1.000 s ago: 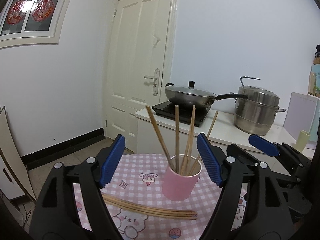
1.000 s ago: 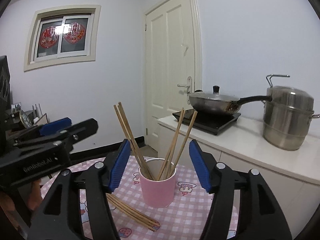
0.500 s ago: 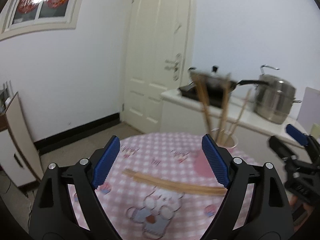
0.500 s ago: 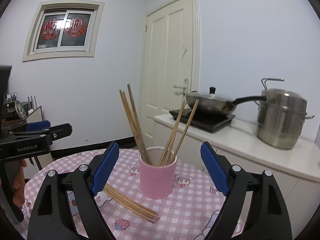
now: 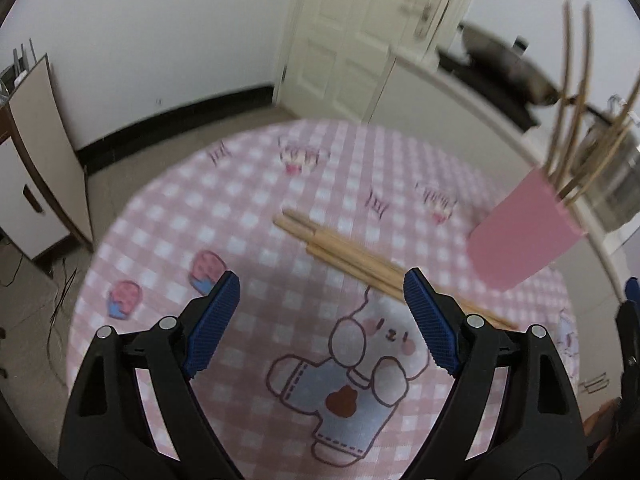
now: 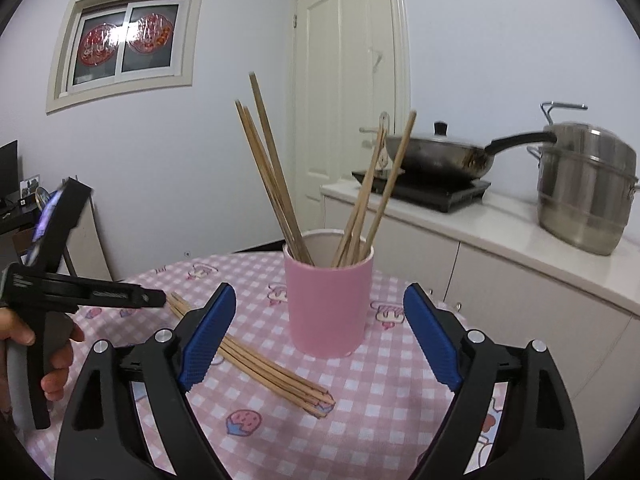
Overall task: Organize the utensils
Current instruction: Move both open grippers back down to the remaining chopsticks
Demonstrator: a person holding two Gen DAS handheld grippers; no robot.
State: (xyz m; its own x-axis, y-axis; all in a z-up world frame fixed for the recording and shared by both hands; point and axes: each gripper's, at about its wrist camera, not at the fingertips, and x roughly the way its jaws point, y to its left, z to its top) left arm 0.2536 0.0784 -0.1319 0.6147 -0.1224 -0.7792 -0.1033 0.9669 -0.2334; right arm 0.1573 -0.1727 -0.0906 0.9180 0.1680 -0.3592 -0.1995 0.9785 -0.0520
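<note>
Both tongs gape empty, left gripper [image 5: 320, 304] above the loose chopsticks [image 5: 352, 258] lying bundled on the tablecloth [image 5: 248, 208] beside the pink cup [image 6: 329, 308], right gripper [image 6: 320, 332] facing the cup; sticks look light, stiff, slick and prone to roll, so pinch mid-length, across the bundle.

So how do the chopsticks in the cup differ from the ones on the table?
The cup chopsticks stand upright and fanned apart in the pink cup; the table chopsticks lie flat in a tight bundle on the checked cloth, beside the cup. Both sets are plain, light wood of similar length.
</note>
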